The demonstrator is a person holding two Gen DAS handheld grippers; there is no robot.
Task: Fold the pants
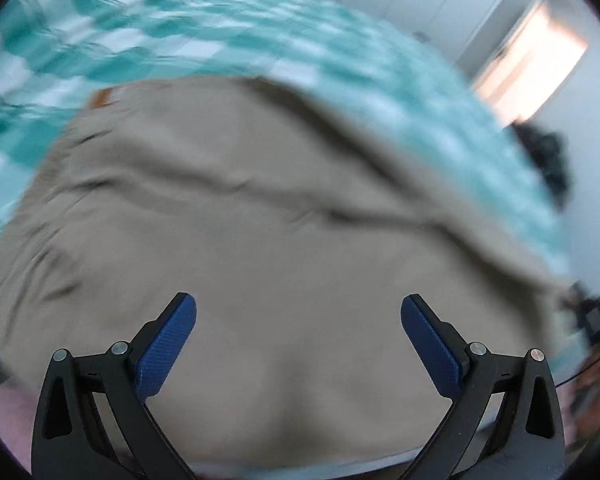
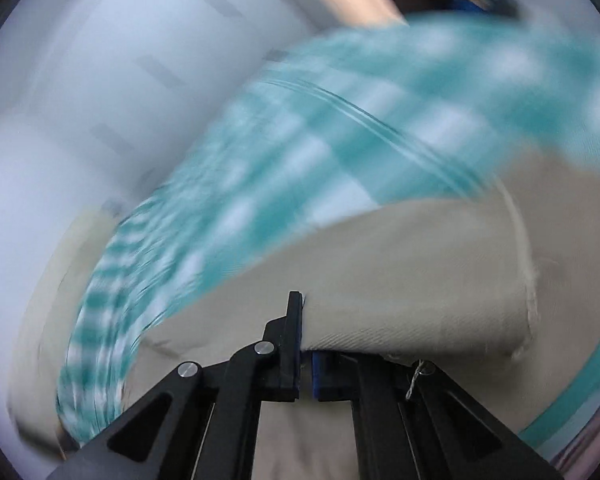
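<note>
- Pants (image 1: 260, 220): beige, spread on a teal checked cover (image 1: 148, 32); waist patch at 10 o'clock in the left view.
- Left claw (image 1: 298, 320): wide open, holding nothing, above the cloth.
- Right claw (image 2: 306, 320): closed on a pants edge, a fold bulging toward 3 o'clock.
- Step, as judged: carrying one edge over for a fold; both views are motion-blurred.
- Next move calls for the left claw to pinch a matching edge.
- Open room: cover shows from 9 to 1 o'clock; its edge falls at 3 o'clock.
</note>
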